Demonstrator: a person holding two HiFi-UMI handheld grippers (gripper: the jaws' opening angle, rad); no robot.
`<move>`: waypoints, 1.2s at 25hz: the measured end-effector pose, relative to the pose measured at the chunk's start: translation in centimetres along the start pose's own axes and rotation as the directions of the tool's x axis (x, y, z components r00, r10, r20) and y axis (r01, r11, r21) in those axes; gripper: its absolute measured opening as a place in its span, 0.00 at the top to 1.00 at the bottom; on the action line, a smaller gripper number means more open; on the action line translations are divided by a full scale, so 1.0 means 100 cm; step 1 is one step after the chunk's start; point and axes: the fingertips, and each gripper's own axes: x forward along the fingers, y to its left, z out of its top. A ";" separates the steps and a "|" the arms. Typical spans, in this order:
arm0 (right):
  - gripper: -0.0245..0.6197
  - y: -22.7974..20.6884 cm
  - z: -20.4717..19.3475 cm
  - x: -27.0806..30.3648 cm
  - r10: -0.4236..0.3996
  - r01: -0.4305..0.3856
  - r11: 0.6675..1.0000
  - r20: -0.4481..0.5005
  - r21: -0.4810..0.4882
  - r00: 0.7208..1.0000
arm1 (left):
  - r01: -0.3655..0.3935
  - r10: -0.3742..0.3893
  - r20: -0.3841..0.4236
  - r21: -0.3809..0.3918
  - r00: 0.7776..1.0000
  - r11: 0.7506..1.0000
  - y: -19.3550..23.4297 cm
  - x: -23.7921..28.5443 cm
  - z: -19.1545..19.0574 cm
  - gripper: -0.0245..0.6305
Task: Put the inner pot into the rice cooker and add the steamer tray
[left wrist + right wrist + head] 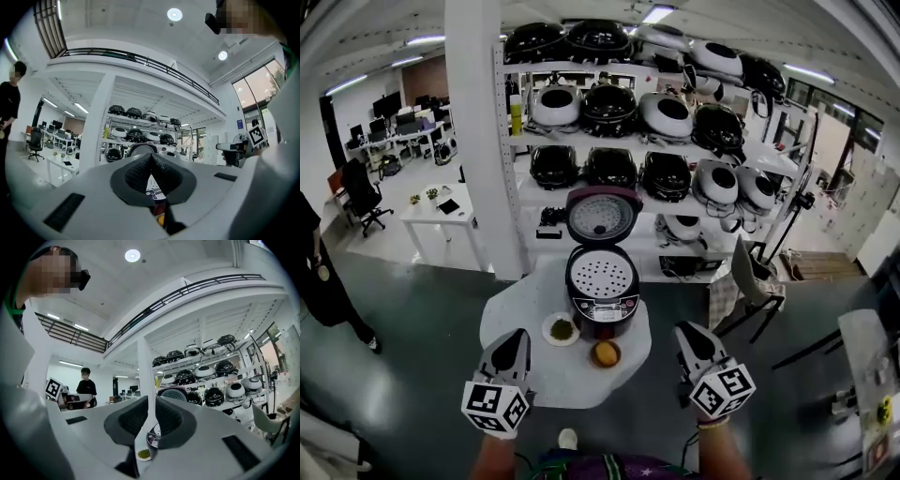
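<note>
White and round, the small table carries a dark rice cooker near its far edge. The cooker stands upright. Its lid is hinged at the far side and swung up to stand nearly vertical, its pale inner face turned toward the person. The steamer tray lies flat in the cooker's mouth with its perforated face up. It is round, so its axis runs straight up and down and it has no long side. The tray covers whatever is beneath it, so the inner pot cannot be made out.

Just left of the cooker's base is a saucer holding something green. A bowl with an orange item sits just in front of the cooker.

Both tools are held at the near edge of the table, well apart from the cooker, pointing level toward it. The left gripper is clenched, with its ribbed pads together and nothing caught between them. The right gripper is empty, its pads parted by a narrow slit. Through that slit the cooker and the saucer show beyond.

Behind the table, shelving is stacked with many more rice cookers.
</note>
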 end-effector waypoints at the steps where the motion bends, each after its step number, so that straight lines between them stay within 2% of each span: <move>1: 0.88 0.000 0.003 -0.009 0.001 -0.001 1.000 0.006 -0.004 1.000 | 0.003 -0.003 -0.004 0.016 1.000 1.000 -0.011 -0.005 -0.001 0.93; 4: 0.90 -0.005 0.007 -0.030 0.001 0.000 1.000 0.034 -0.003 0.999 | 0.012 -0.012 -0.002 0.031 1.000 0.999 -0.037 -0.016 -0.005 0.93; 8: 0.93 -0.013 0.001 -0.051 -0.013 0.012 1.000 0.041 0.025 0.999 | 0.014 -0.014 0.026 -0.024 1.000 1.000 -0.059 -0.027 -0.008 0.93; 12: 0.95 -0.018 0.001 -0.062 -0.018 0.016 0.999 0.047 0.030 0.999 | 0.021 -0.021 0.031 0.014 0.999 1.000 -0.080 -0.035 -0.008 0.93; 18: 0.95 -0.019 -0.010 -0.073 -0.046 0.046 0.999 0.007 -0.017 0.999 | -0.006 0.004 0.040 0.033 0.999 0.999 -0.091 -0.040 -0.008 0.93; 26: 0.95 -0.014 -0.010 -0.079 -0.038 0.038 0.999 0.007 -0.008 0.999 | -0.006 0.004 0.026 0.059 1.000 0.998 -0.099 -0.044 -0.014 0.93; 30: 0.95 -0.016 -0.015 -0.076 -0.039 0.039 0.999 -0.022 -0.016 0.999 | -0.007 0.006 0.013 0.085 1.000 0.996 -0.100 -0.044 -0.016 0.93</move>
